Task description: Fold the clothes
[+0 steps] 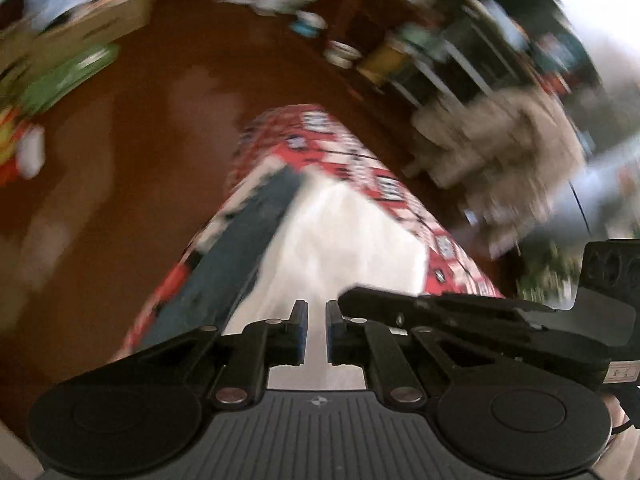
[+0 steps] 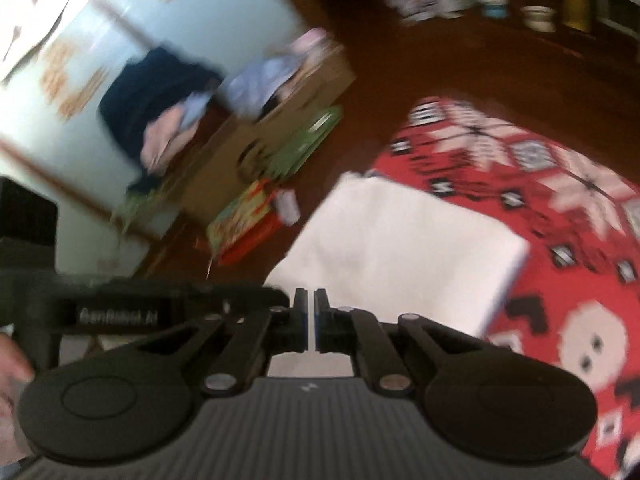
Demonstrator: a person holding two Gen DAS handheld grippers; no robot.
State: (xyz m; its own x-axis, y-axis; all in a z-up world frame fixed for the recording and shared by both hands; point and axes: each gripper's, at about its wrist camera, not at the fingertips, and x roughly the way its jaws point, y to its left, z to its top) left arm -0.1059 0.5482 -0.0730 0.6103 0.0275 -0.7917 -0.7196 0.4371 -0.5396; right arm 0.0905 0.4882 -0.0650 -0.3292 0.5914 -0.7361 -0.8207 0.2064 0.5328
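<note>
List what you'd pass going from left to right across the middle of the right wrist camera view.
Dark blue clothes against the pale wall → cardboard box with light garments on top → folded white cloth → red patterned cloth underneath it.

free: brown floor (image 2: pixel 460 60) beyond rug (image 2: pixel 560 184) | obstacles: cardboard box (image 2: pixel 280 120), bowls (image 2: pixel 538 18) along far edge

Both wrist cameras look forward and down from close above; both show the white folded cloth (image 1: pixel 344 240) (image 2: pixel 400 248) on the red patterned rug (image 1: pixel 360 148) (image 2: pixel 560 208).
</note>
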